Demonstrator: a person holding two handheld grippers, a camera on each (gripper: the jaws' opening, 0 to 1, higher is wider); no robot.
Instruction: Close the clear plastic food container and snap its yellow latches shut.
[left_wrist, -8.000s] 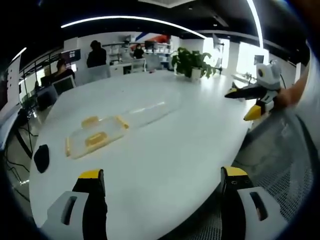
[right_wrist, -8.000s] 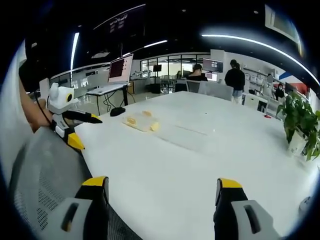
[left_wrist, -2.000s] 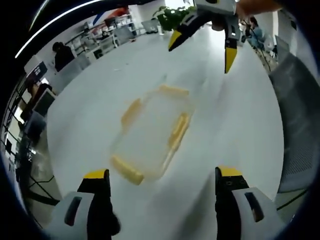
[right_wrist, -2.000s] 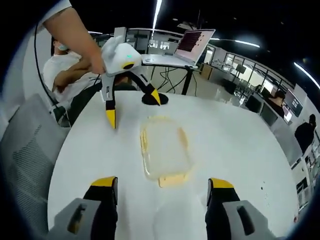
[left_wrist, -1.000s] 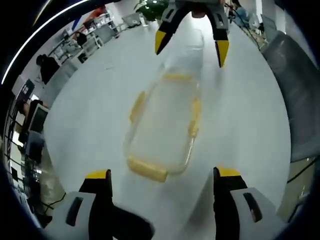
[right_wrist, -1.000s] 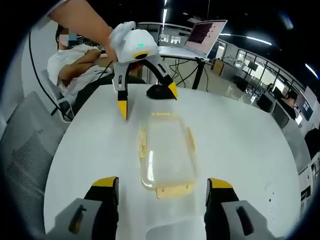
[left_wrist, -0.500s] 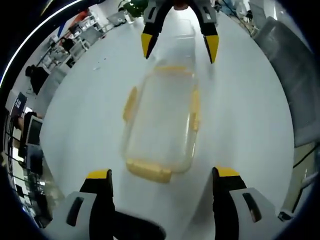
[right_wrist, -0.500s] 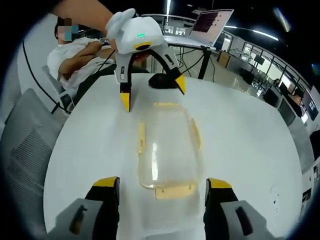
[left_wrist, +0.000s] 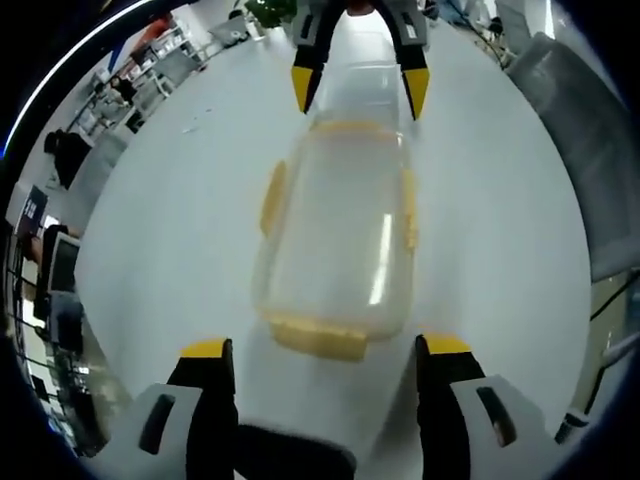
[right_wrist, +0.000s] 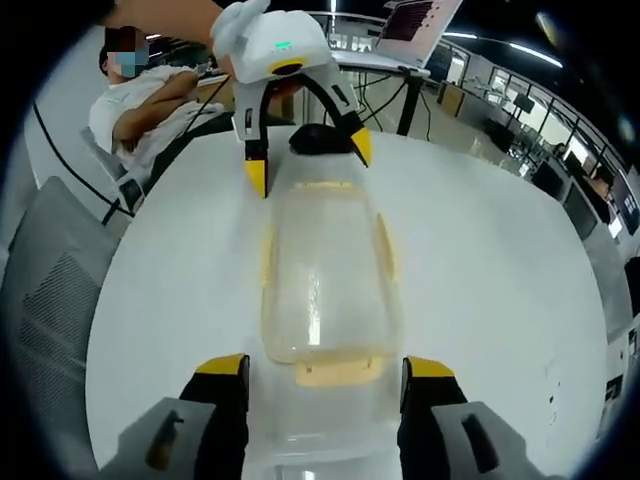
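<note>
The clear plastic container (left_wrist: 340, 225) lies lengthwise on the white table (left_wrist: 170, 230), with yellow latches on its long sides and both ends. My left gripper (left_wrist: 322, 350) is open, its jaws straddling the near end latch (left_wrist: 320, 337). At the opposite end my right gripper (left_wrist: 358, 88) is open, its yellow tips level with that end. From the right gripper view the container (right_wrist: 320, 280) runs away from me, my right gripper (right_wrist: 326, 367) spread open around the end latch (right_wrist: 335, 372). The left gripper (right_wrist: 310, 165) stands open at the other end. A clear plastic piece (right_wrist: 320, 440) lies under my right jaws.
A black mouse (right_wrist: 320, 140) sits on the table behind the left gripper. A seated person (right_wrist: 150, 100) and a laptop (right_wrist: 415, 20) are beyond the table edge. Grey mesh chairs (right_wrist: 50, 300) (left_wrist: 590, 150) stand close to the table's rim.
Both views have closed in on the container. Each gripper now stands nearer its end latch, jaws still spread. The container has not moved on the table.
</note>
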